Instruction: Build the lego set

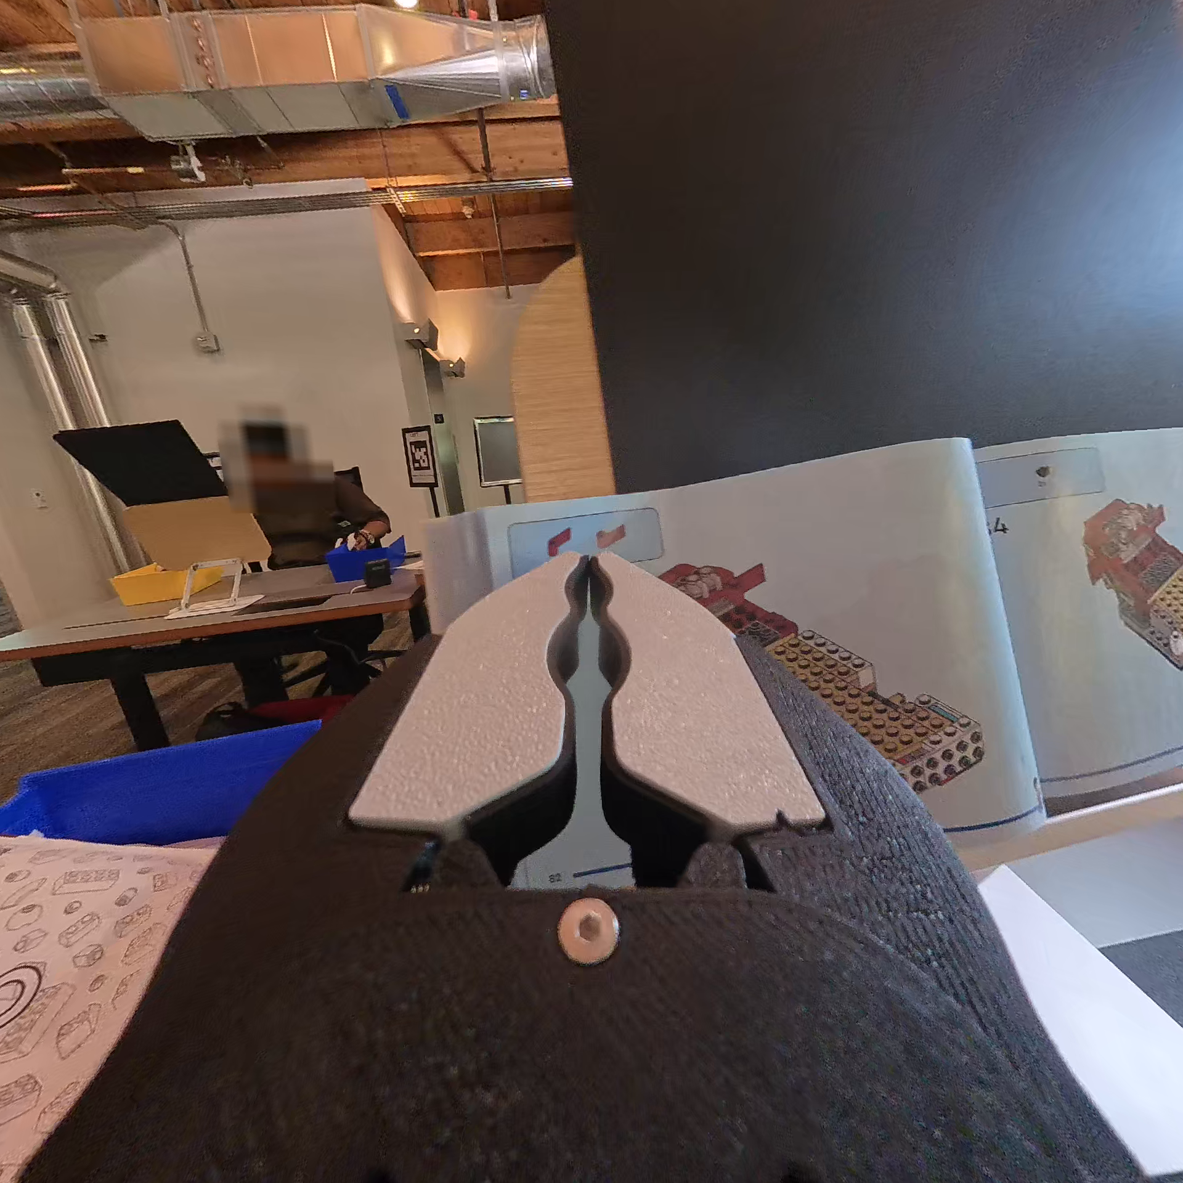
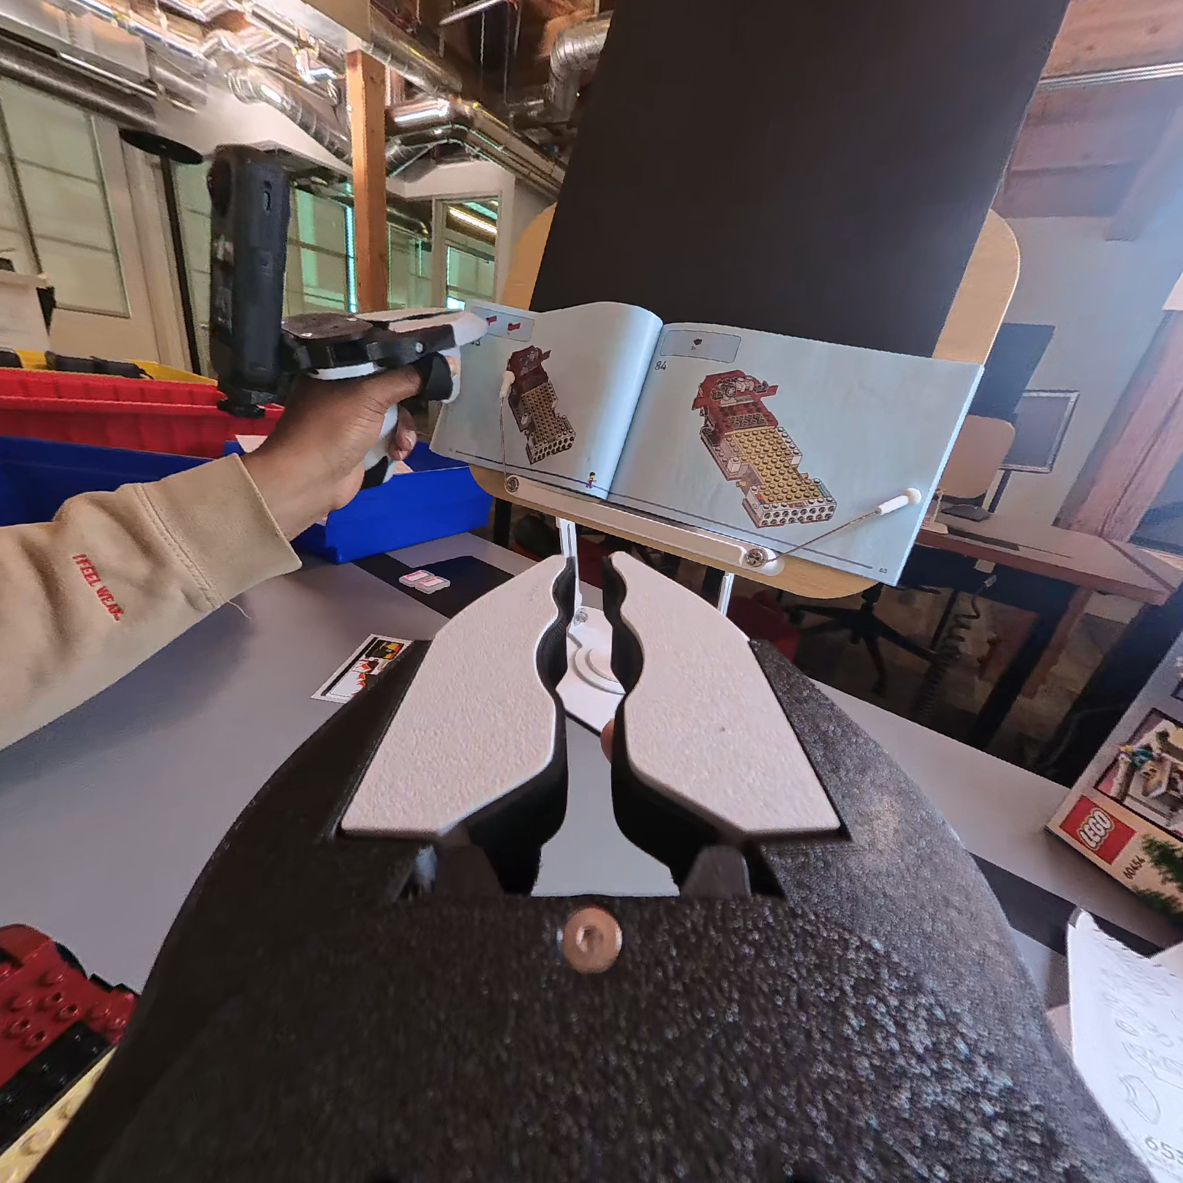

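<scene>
The open instruction booklet [image 2: 800,416] rests on a wooden book stand [image 2: 640,518]. It fills the right of the left wrist view [image 1: 832,576]. My left gripper [image 1: 589,562] is shut with nothing between its tips, which point at the left page just below the parts box. In the right wrist view it [image 2: 470,329] is held by a hand at that page's top left corner. My right gripper [image 2: 589,563] hangs above the grey table [image 2: 192,736], its jaws slightly apart and empty. A partly built red and black model [image 2: 51,1011] lies at the bottom left.
A blue bin [image 2: 397,506] and a red bin [image 2: 96,403] stand at the left. Two small pink-and-white pieces [image 2: 424,580] and a sticker sheet [image 2: 365,666] lie on the table. The set's box [image 2: 1133,813] stands at the right. A printed paper bag [image 1: 77,947] lies nearby. Spacing between my two grippers at the tips: around 30 cm.
</scene>
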`<state>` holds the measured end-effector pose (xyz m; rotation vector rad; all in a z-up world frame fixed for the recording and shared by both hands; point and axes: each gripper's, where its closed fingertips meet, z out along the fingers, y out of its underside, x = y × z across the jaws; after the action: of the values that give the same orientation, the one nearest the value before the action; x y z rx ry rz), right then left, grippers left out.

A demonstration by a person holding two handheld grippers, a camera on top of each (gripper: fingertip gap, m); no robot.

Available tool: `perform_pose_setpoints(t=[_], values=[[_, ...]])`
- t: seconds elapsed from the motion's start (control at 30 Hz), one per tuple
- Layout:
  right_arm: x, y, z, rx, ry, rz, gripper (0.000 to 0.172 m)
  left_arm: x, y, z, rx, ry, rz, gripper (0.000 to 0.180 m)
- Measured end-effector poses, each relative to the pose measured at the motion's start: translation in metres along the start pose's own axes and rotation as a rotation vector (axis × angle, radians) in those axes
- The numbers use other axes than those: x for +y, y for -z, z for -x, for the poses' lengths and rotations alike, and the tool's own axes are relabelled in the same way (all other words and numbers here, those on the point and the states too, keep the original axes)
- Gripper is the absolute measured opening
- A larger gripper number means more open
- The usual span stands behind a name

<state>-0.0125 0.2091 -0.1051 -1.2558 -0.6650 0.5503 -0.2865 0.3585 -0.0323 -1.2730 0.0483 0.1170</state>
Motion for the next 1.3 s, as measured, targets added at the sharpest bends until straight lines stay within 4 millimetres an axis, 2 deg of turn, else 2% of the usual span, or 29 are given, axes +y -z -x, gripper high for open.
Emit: perform_pose_setpoints(t=[0.17, 0.33, 0.5, 0.73, 0.93, 1.0, 1.1, 1.17, 1.23, 1.3], values=[[0.004, -0.001, 0.003, -0.006, 0.024, 0.012, 0.008, 0.0, 0.0, -0.013, 0.005, -0.057, 0.007, 0.0], [0.008, -0.003, 0.005, -0.012, 0.019, 0.027, 0.008, -0.001, 0.003, -0.017, 0.038, -0.013, 0.017, 0.0], [0.01, -0.004, 0.005, 0.0, 0.046, 0.037, 0.007, -0.006, 0.01, -0.03, 0.11, 0.017, 0.019, 0.0], [0.014, -0.003, -0.001, 0.006, -0.003, 0.06, 0.007, -0.04, 0.033, -0.057, 0.22, 0.066, -0.03, 0.0], [0.01, 0.002, -0.01, 0.021, -0.049, 0.073, 0.004, -0.098, 0.075, -0.072, 0.315, 0.059, -0.092, 0.0], [0.006, 0.004, -0.013, 0.029, -0.052, 0.067, 0.004, -0.113, 0.095, -0.067, 0.322, 0.049, -0.101, 0.0], [-0.007, 0.008, -0.016, 0.034, -0.015, 0.055, 0.003, -0.122, 0.128, -0.048, 0.334, 0.014, -0.069, 0.0], [-0.02, 0.013, -0.018, 0.033, 0.025, 0.035, 0.0, -0.119, 0.15, -0.017, 0.282, -0.036, -0.032, 0.0], [-0.031, 0.018, -0.02, 0.03, 0.055, 0.02, 0.0, -0.111, 0.169, 0.025, 0.228, -0.087, 0.043, 0.0], [-0.036, 0.022, -0.019, 0.022, 0.063, 0.025, 0.0, -0.091, 0.187, 0.068, 0.205, -0.143, 0.196, 0.0]])
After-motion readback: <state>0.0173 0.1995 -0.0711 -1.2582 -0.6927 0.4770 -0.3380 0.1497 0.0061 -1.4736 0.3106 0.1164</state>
